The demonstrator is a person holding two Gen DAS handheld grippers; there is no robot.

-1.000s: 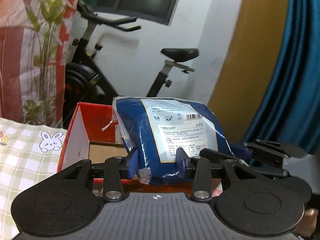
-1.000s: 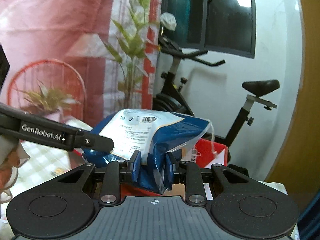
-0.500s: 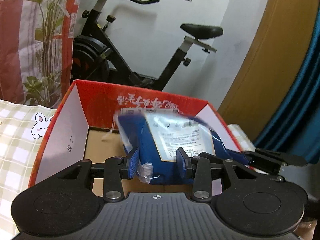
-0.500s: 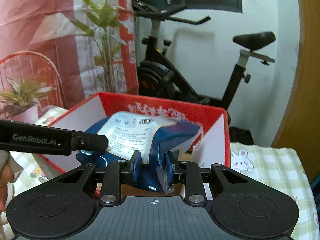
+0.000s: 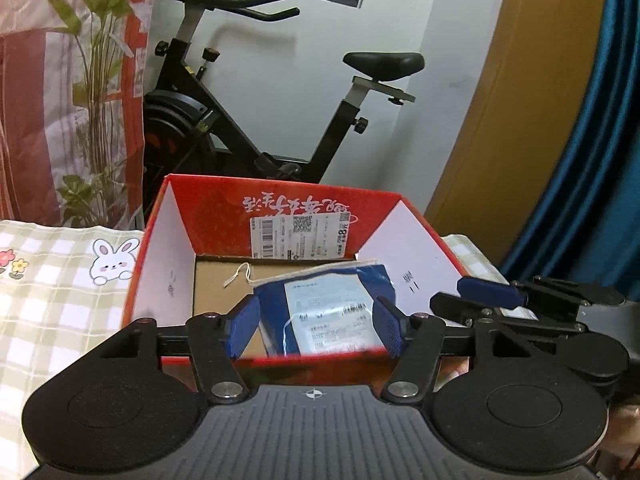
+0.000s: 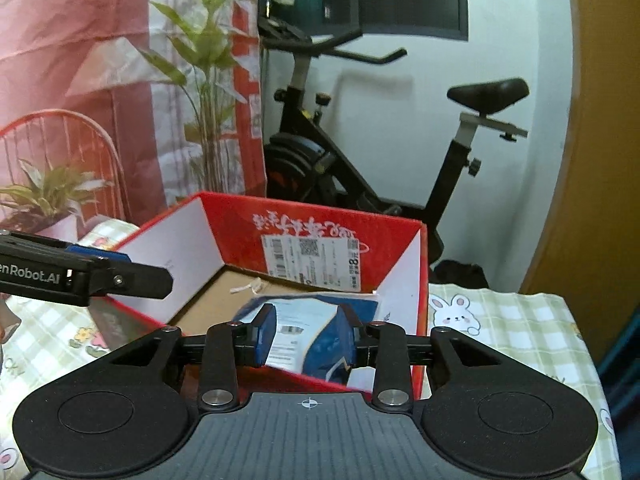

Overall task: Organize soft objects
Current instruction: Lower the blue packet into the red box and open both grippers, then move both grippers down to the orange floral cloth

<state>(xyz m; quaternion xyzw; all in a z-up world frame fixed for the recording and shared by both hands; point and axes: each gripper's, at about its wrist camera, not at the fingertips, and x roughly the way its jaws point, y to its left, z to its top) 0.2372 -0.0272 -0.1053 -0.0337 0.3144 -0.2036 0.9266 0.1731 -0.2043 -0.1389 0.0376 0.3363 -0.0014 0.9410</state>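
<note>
A blue soft package with a white label [image 5: 328, 312] lies on the cardboard floor of the red box [image 5: 296, 204], toward its right side. My left gripper [image 5: 314, 330] is open just above the box's near rim, its blue pads apart on either side of the package. In the right wrist view the package [image 6: 308, 332] lies in the box [image 6: 320, 220]. My right gripper [image 6: 306, 340] is open, with its pads flanking the package's near end, a small gap on the left side. Each gripper shows in the other's view.
The box stands on a green checked tablecloth with rabbit prints [image 5: 60, 280]. A black exercise bike [image 5: 248, 120] stands behind the box by the white wall. A plant [image 6: 204, 80] and a red-striped curtain are at the left. A blue curtain [image 5: 592, 160] hangs at the right.
Both grippers lowered the blue package into the red box and then opened. The package now rests on the box floor.
</note>
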